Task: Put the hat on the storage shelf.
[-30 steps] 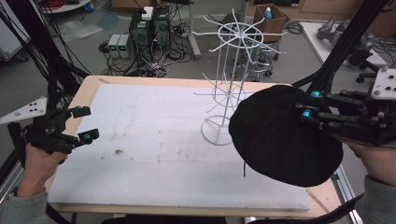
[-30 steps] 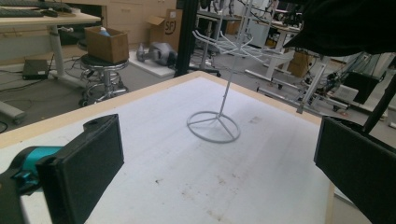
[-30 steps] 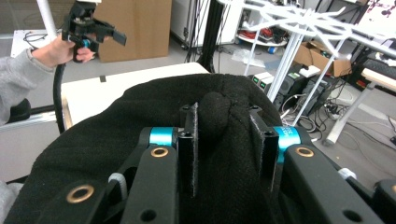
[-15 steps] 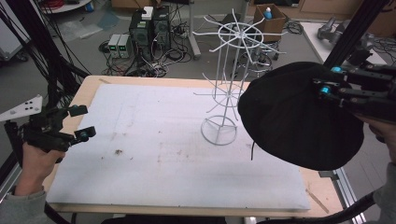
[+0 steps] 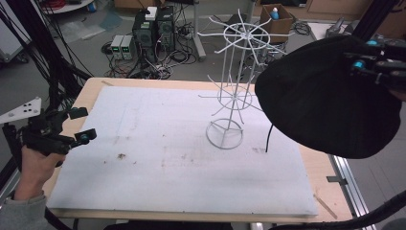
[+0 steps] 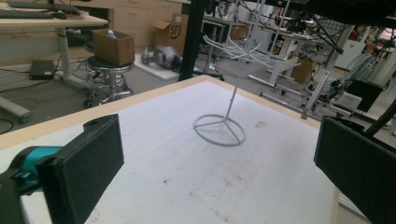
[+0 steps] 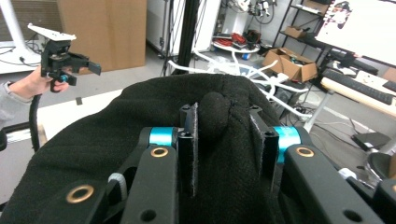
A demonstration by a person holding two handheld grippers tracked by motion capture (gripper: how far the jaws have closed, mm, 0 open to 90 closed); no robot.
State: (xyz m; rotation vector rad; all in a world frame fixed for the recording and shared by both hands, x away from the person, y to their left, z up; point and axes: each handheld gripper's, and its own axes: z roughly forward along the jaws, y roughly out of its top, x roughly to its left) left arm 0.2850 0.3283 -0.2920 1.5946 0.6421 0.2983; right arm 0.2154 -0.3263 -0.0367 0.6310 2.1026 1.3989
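Observation:
A black cloth hat (image 5: 325,100) hangs in the air over the table's right side, beside the top of the white wire rack (image 5: 234,86). My right gripper (image 5: 356,60) is shut on a fold of the hat (image 7: 93,149). In the right gripper view the bunched cloth sits pinched between the two black pads of my right gripper (image 7: 223,116). The rack's ring base (image 6: 219,128) stands on the white board (image 5: 158,143), apart from the hat. My left gripper (image 5: 84,125) hovers at the board's left edge. Its jaws stand wide open and empty in the left gripper view (image 6: 219,156).
The white board lies on a wooden table (image 5: 330,167) whose edge shows at the right. On the floor behind stand electronics boxes with tangled cables (image 5: 153,28) and a cardboard box (image 5: 275,17). A black cable (image 5: 268,136) dangles under the hat.
My right gripper has lifted the black hat upward and a little to the right, level with the rack's top. The left gripper has stayed where it was.

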